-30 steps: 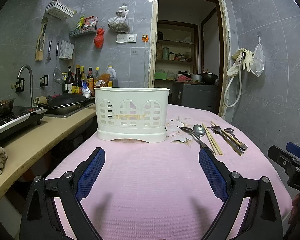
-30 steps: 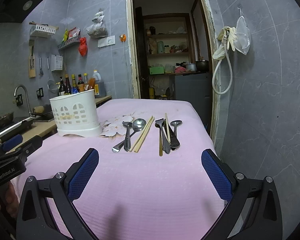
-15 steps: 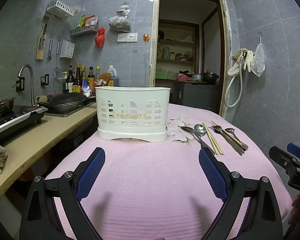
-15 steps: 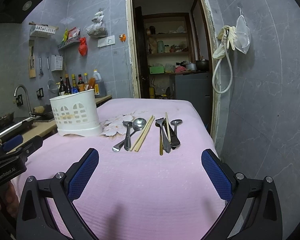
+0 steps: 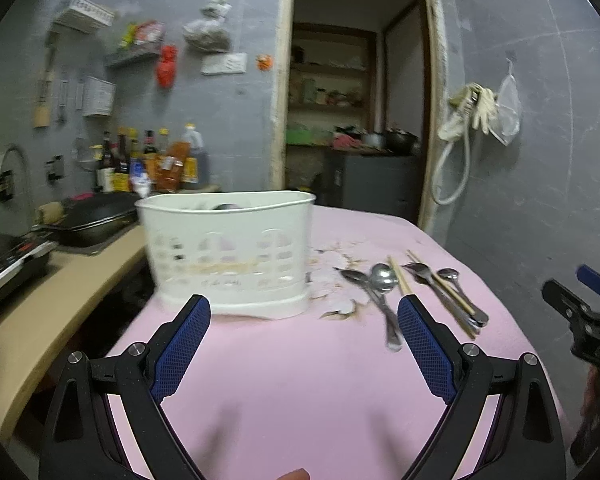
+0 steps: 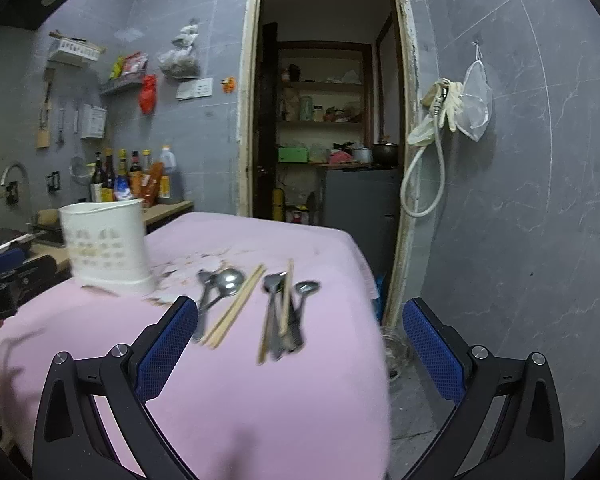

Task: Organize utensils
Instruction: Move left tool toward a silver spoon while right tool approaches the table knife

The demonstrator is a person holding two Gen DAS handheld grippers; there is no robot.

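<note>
A white slotted utensil caddy (image 5: 230,254) (image 6: 106,250) stands on the pink-covered table (image 5: 300,380). To its right lie two spoons (image 5: 374,284) (image 6: 222,286), a pair of wooden chopsticks (image 6: 236,306), and a heap of fork, spoon and chopsticks (image 5: 446,294) (image 6: 284,312). My left gripper (image 5: 302,320) is open just short of the caddy, with nothing between its blue pads. My right gripper (image 6: 298,320) is open too, held low before the utensil heap; it also shows at the right edge of the left wrist view (image 5: 580,312).
A wooden counter (image 5: 60,292) with a black pan (image 5: 96,218), stove and bottles (image 5: 148,160) runs along the left. The table's right edge drops to a grey floor (image 6: 416,404) beside a tiled wall. An open doorway (image 6: 328,128) lies behind the table.
Both grippers have moved forward across the table: the caddy and the utensils now sit closer and larger in both views. Both stay open and hold nothing.
</note>
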